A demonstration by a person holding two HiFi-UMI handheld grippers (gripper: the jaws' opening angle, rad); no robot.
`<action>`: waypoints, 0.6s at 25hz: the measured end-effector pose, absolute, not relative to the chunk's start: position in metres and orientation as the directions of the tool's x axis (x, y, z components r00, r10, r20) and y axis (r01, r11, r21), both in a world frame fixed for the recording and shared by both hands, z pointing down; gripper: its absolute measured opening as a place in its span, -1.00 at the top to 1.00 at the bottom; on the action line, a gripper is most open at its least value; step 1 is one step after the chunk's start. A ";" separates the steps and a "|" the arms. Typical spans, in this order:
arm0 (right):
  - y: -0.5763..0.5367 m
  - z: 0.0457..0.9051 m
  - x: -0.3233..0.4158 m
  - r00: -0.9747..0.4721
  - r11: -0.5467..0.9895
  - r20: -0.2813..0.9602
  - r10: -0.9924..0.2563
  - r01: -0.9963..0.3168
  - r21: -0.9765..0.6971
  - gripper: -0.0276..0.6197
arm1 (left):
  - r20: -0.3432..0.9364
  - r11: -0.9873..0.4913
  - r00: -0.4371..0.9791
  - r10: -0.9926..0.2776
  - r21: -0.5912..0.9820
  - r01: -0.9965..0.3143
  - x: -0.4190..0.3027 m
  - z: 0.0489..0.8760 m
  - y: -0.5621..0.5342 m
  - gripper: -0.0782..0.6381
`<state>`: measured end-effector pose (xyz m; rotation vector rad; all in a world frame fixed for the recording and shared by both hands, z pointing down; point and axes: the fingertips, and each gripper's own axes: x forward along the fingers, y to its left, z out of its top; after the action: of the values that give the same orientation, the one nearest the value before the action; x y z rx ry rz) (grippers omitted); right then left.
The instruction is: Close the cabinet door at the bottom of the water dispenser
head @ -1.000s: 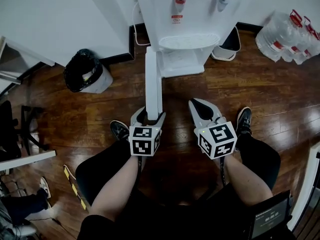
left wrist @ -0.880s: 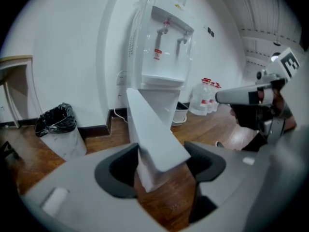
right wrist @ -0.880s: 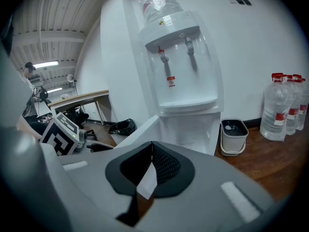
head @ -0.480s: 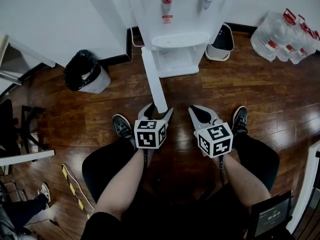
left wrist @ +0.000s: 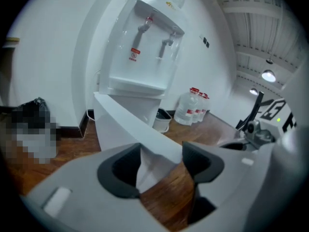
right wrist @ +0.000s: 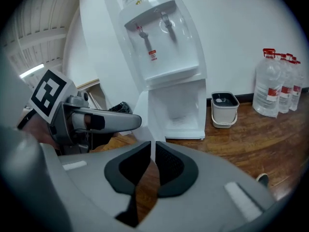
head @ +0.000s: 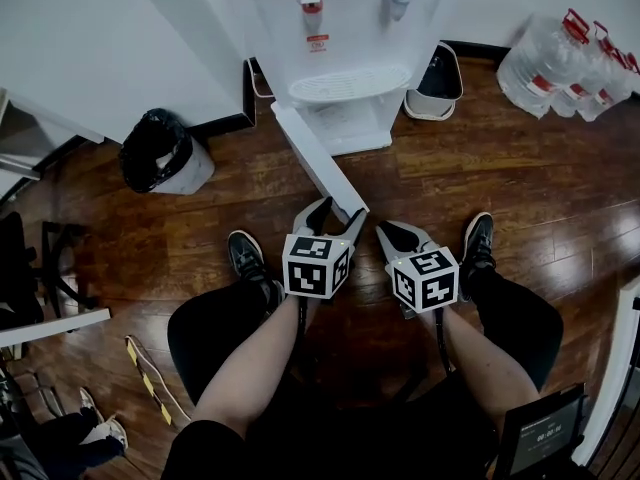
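The white water dispenser (head: 345, 28) stands against the wall, its bottom cabinet (right wrist: 181, 110) open. The white cabinet door (head: 315, 163) juts out over the floor, angled toward the right. My left gripper (head: 338, 211) straddles the door's free end. Its jaws are wide and closing, and in the left gripper view (left wrist: 161, 161) the door's edge (left wrist: 125, 124) lies between the pads with a gap on the right side. My right gripper (head: 385, 230) hovers just right of the door end, shut with nothing in it (right wrist: 153, 153).
A black-bagged bin (head: 160, 153) sits left of the dispenser, a small white bucket (head: 435, 78) at its right. Several water bottles (head: 570, 63) crowd the far right corner. The person's shoes (head: 245, 258) (head: 478, 240) flank the grippers on the wood floor.
The door's free end has swung to the right, from straight toward me to slanted. My left gripper went right with it; the right gripper sank a little toward the door end.
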<state>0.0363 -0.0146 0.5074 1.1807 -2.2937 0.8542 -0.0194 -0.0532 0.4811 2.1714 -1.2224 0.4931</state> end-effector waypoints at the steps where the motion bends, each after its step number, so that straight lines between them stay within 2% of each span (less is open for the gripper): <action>1: -0.017 0.509 0.037 -0.547 0.441 0.615 -0.568 -0.833 -0.333 0.82 | 0.573 -0.408 0.516 -0.637 0.317 -0.856 -0.017 0.481 -0.057 -0.02; 9: -0.040 0.526 0.030 -0.533 0.450 0.655 -0.536 -0.836 -0.313 0.48 | 0.563 -0.494 0.604 -0.563 0.357 -0.793 0.009 0.482 -0.077 0.01; 15: -0.074 0.528 0.054 -0.426 0.381 0.669 -0.610 -0.897 -0.223 0.43 | 0.506 -0.506 0.626 -0.593 0.371 -0.779 0.005 0.458 -0.107 0.01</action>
<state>0.0538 -0.0744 0.5280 1.2943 -2.1614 0.7887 0.0050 -0.1066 0.4584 2.2732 -1.0709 0.4240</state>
